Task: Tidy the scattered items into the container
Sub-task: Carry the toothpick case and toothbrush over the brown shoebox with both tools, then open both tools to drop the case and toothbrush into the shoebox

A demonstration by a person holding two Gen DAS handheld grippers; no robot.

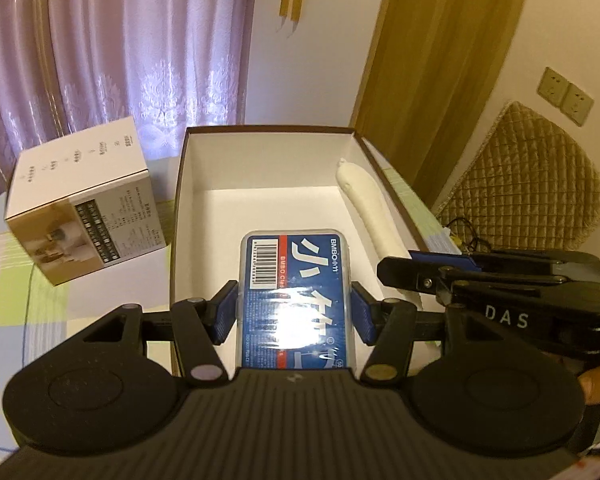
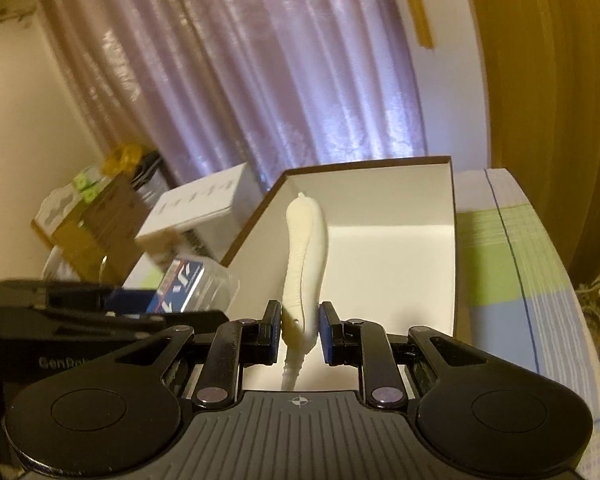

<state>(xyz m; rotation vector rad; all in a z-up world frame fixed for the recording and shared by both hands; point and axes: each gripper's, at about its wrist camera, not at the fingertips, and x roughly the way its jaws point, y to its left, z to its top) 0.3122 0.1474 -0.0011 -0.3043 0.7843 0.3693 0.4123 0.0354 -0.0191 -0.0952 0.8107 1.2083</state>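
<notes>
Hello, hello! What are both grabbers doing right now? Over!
Left gripper shut on blue packet, over open box. Right gripper shut on white tube, inside box. Nothing in the way.

It was a lived-in room of a home, likely a bedroom or sitting room. Sheer mauve curtains with a woven flower pattern filled the upper left of the left wrist view, a gold drape hung at the upper right, and a quilted gold cushion leaned under two wall sockets at the right edge. At the left of the right wrist view, cardboard boxes stood stacked, and a checked green, blue and white cloth covered the surface at the right.
</notes>
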